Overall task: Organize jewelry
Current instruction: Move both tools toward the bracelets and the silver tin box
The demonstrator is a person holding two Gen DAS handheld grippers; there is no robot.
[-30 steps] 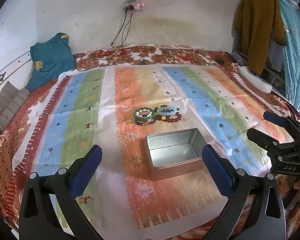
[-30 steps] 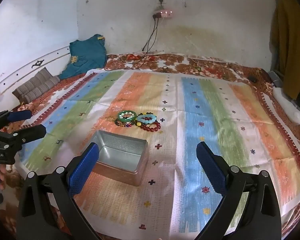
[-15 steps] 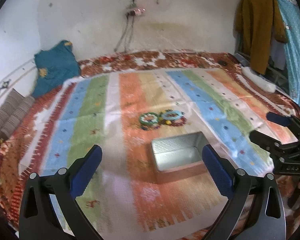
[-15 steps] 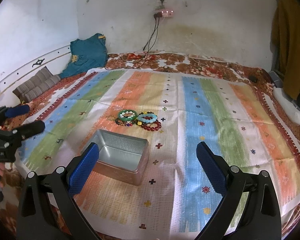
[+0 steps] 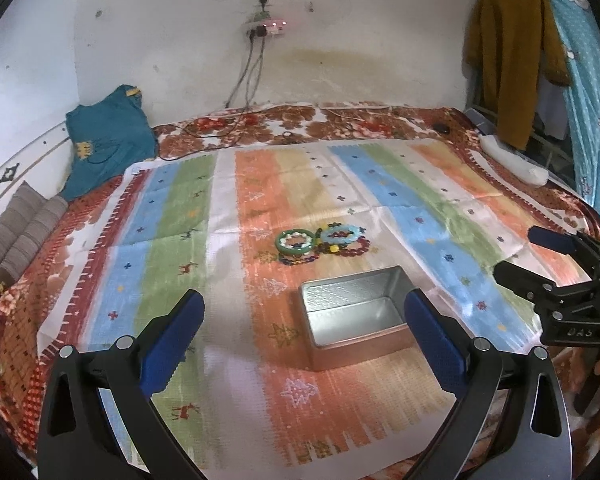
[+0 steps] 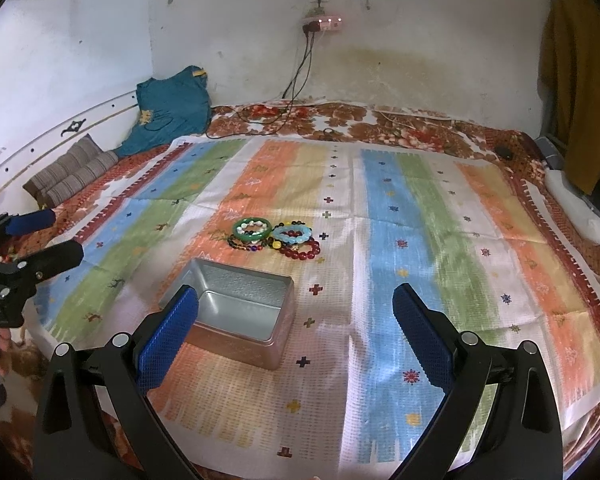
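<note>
A heap of bead bracelets (image 5: 320,242) (image 6: 278,236) lies mid-cloth: a green bangle (image 5: 295,241) (image 6: 253,227), a pale blue one (image 5: 342,235) (image 6: 293,233) and a dark red one (image 6: 303,251). Just nearer stands an open, empty silver tin (image 5: 354,312) (image 6: 236,310). My left gripper (image 5: 304,334) hovers open over the cloth's near edge, the tin between its blue pads. My right gripper (image 6: 296,334) is open too, the tin by its left pad. Each gripper shows in the other's view, the right one (image 5: 540,256) and the left one (image 6: 40,236), both apart from the jewelry.
A striped cloth (image 5: 440,200) (image 6: 420,200) covers a floral bed. A teal garment (image 5: 104,140) and a striped cushion (image 5: 16,232) lie at the left wall. Charger cables (image 5: 244,92) hang from a wall socket. Clothes (image 5: 512,48) hang at right, above a white bolster (image 6: 576,208).
The left wrist view has swung a little left, so tin and bracelets sit further right in it. The right gripper has barely moved. Both stay open; nothing was touched.
</note>
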